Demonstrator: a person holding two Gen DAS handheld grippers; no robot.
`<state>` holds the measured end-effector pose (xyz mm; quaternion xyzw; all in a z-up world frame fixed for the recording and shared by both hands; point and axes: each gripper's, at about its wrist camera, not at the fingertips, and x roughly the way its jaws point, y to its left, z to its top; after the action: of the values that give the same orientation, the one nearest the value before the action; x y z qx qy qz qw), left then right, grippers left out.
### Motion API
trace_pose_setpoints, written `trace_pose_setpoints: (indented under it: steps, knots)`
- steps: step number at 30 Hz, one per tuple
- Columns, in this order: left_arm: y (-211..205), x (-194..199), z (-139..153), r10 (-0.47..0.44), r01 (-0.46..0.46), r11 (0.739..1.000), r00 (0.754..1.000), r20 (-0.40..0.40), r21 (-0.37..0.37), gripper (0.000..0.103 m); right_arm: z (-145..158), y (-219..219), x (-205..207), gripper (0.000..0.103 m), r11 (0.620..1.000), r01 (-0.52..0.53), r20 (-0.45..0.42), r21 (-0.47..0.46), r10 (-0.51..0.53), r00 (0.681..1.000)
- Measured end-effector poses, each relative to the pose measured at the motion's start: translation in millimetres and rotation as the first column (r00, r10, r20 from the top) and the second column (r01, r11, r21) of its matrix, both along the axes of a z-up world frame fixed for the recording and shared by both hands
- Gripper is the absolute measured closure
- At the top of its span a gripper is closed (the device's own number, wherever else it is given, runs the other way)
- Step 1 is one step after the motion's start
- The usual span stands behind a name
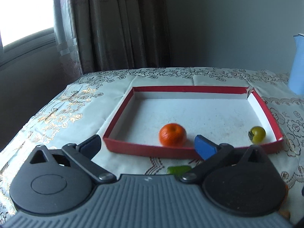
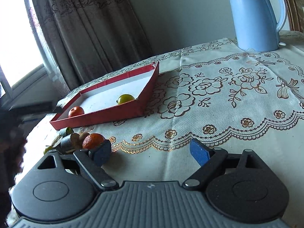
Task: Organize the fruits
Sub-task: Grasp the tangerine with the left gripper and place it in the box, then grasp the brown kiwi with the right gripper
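A shallow red box [image 1: 117, 112] with a white floor holds an orange tangerine [image 1: 172, 134] near its front wall and a yellow-green tomato [image 1: 256, 134] at its front right corner. My left gripper [image 1: 148, 145] is open and empty, just in front of the box's front wall. A green fruit [image 1: 178, 170] lies on the cloth under it. In the right wrist view the box [image 2: 106, 118] sits at left with the tangerine [image 2: 76, 111] and tomato [image 2: 125, 98] inside. A pile of fruit with another tangerine [image 2: 93, 140] lies in front of it. My right gripper [image 2: 152, 153] is open and empty, right of the pile.
A light blue electric kettle [image 2: 254, 15] stands at the back right of the table. A floral tablecloth [image 2: 218, 98] covers the table. Curtains [image 1: 117, 24] and a window are behind. The table's left edge drops off near the box.
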<state>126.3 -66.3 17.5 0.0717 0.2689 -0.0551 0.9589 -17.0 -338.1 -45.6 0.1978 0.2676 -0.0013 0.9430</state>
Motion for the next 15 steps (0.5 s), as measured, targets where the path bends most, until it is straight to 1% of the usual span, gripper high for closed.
trace_pose_setpoints:
  steps: [4,7,8,12,15]
  knots:
    - [38.8,-41.0,-9.2,0.037,-0.037,0.999,0.999,0.017,-0.016,0.000,1.8,0.6,-3.4,0.013,1.000,0.001,0.022,-0.005,-0.001,1.000]
    - [64.8,-62.7,-17.7,0.090,-0.090,0.996,0.995,0.049,0.009,0.000,4.6,5.0,-6.7,0.013,0.999,-0.018,0.050,-0.030,0.020,0.999]
    - [73.2,-65.4,-20.8,0.109,-0.110,0.994,0.993,0.045,0.013,0.000,5.7,6.9,-7.8,0.013,0.999,-0.027,0.060,-0.042,0.030,0.998]
    - [103.6,-64.3,-32.3,0.169,-0.169,0.985,0.986,-0.005,-0.036,0.000,11.1,17.0,-12.4,0.013,0.993,-0.061,0.084,-0.097,0.070,0.994]
    - [119.5,-57.6,-44.5,0.194,-0.198,0.977,0.979,-0.058,-0.080,0.000,15.3,30.6,-17.7,0.013,0.983,-0.104,0.075,-0.151,0.116,0.990]
